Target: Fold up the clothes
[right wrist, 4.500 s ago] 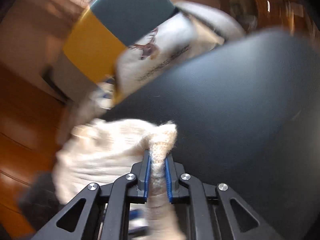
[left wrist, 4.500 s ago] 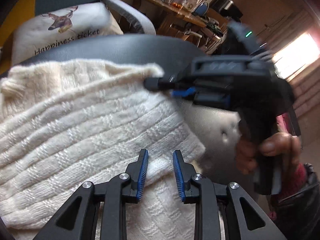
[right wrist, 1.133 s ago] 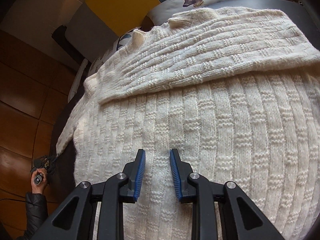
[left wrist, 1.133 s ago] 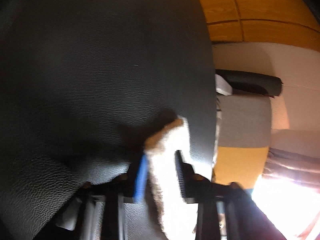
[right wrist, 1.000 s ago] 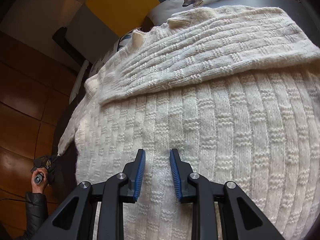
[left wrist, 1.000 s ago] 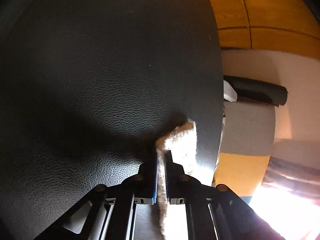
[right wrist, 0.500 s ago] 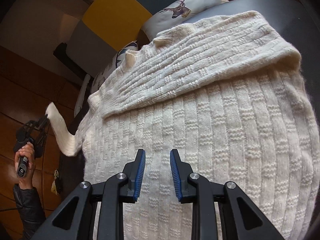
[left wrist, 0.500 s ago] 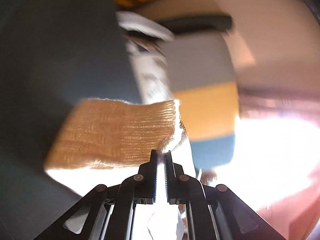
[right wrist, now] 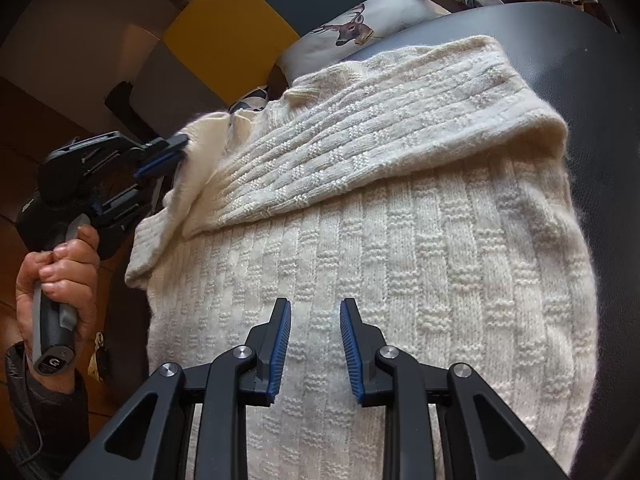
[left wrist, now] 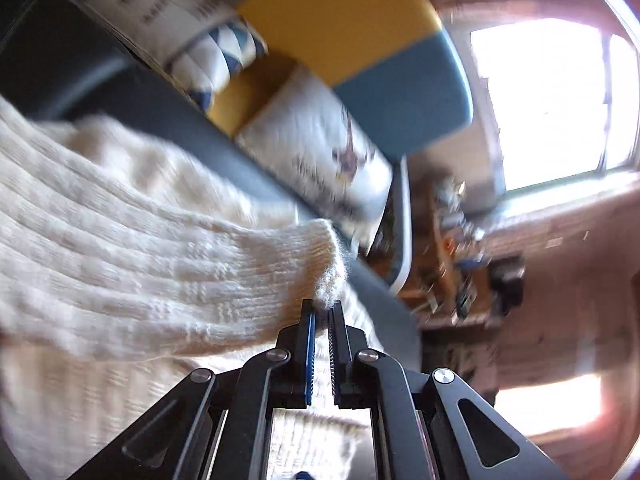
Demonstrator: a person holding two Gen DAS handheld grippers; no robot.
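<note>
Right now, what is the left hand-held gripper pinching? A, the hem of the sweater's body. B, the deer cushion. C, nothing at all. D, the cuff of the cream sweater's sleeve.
D: the left hand-held gripper is shut on the ribbed sleeve cuff of the cream sweater, lifted off the body.

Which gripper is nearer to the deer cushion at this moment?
Left. The left gripper, holding the sweater sleeve, is at the sweater's cushion-side end; the right gripper is above the sweater body, farther from the deer cushion.
</note>
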